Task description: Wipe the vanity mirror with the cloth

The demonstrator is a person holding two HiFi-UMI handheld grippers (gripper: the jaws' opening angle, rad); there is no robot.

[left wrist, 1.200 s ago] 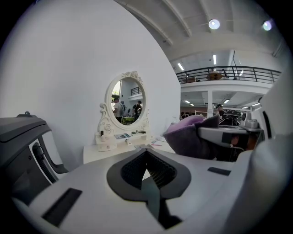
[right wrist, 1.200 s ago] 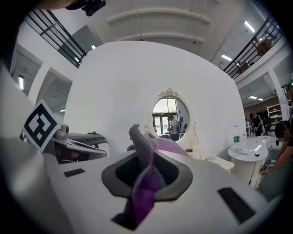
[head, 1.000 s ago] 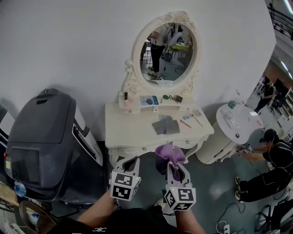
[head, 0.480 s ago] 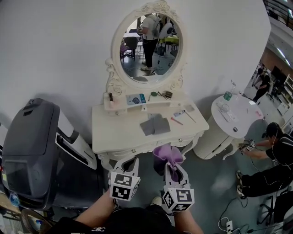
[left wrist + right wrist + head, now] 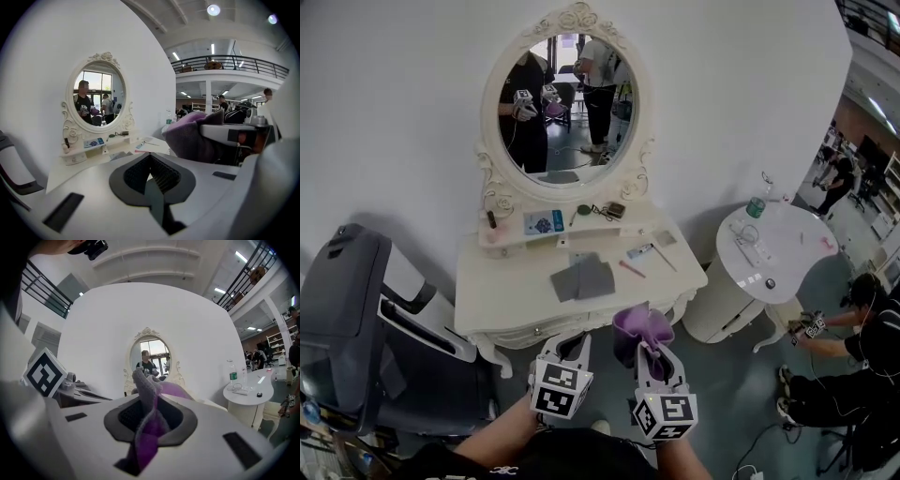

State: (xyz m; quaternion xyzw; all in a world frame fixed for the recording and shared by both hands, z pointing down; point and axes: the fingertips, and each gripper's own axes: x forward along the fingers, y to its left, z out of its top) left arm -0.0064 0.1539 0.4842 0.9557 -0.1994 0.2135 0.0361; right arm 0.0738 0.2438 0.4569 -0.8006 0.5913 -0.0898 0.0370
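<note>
The oval vanity mirror (image 5: 560, 108) in its ornate white frame stands on the back of the white vanity table (image 5: 511, 305). Its glass reflects a person holding the grippers. My right gripper (image 5: 649, 349) hangs in front of the table's front edge, shut on a bunched purple cloth (image 5: 641, 327). The cloth (image 5: 149, 389) sticks up between the right jaws, with the mirror (image 5: 151, 357) far beyond it. My left gripper (image 5: 573, 341) is beside it, shut with nothing in it (image 5: 151, 158). Both are well short of the mirror (image 5: 99, 96).
A grey folded cloth (image 5: 582, 278), pens and small items lie on the vanity top. A round white side table (image 5: 787, 246) with a bottle stands at the right. A dark bulky chair (image 5: 342, 309) stands at the left. People sit on the floor at far right.
The head view has swung, so the mirror and vanity now sit further left and larger. The mirror now reflects the person with the grippers. Both grippers stay shut, the cloth still held.
</note>
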